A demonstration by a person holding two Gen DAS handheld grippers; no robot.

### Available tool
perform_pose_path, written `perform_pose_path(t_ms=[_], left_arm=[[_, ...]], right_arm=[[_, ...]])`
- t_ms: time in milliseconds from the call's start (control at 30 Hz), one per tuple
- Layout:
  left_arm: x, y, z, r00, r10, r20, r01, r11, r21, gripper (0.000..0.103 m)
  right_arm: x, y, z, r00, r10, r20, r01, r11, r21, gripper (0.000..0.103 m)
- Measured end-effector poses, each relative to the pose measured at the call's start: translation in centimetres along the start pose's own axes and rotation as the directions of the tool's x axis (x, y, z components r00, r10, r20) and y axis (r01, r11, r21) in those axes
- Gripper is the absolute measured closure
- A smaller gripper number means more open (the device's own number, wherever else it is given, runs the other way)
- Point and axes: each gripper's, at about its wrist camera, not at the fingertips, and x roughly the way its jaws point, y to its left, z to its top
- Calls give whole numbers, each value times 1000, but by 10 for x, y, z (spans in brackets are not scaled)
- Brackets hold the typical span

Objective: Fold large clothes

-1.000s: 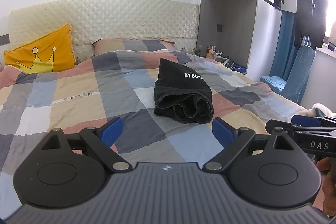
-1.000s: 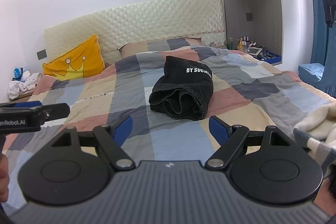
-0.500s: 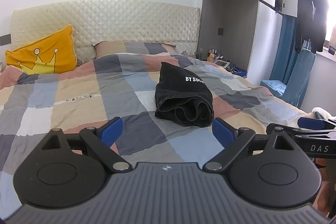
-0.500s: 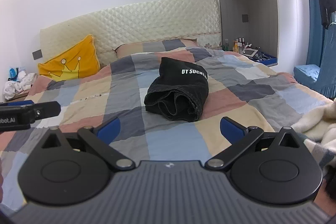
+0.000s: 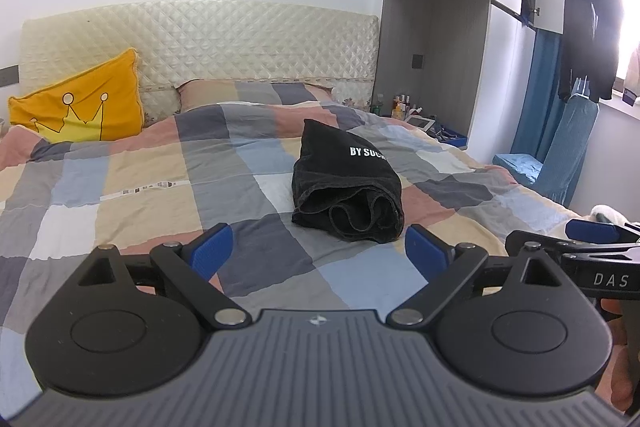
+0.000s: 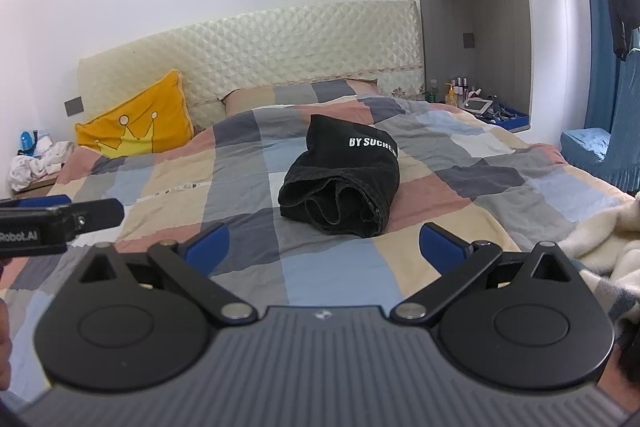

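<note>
A black garment point(image 5: 347, 183), folded into a thick bundle with white lettering on top, is lying mid-bed on the checked quilt point(image 5: 144, 183), well ahead of both grippers. The left gripper point(image 5: 319, 251) and right gripper point(image 6: 323, 247) are hovering side by side over the near edge, jaws spread wide, holding nothing. A yellow crown pillow point(image 6: 136, 123) is leaning against the headboard point(image 5: 208, 39).

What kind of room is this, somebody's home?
Almost certainly a home bedroom: a bed with a checked quilt and padded headboard, a yellow crown cushion, toiletries in a bedside nook, and dark clothes hanging by the window.
</note>
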Motion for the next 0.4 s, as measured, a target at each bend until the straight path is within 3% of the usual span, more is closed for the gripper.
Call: perform_pose_path(t_ms=[400], left_arm=[[-10, -5, 2, 1000, -6, 20, 6, 1000, 1, 7]], right_arm=[[-6, 5, 1, 1000, 8, 4, -8, 1000, -3, 0]])
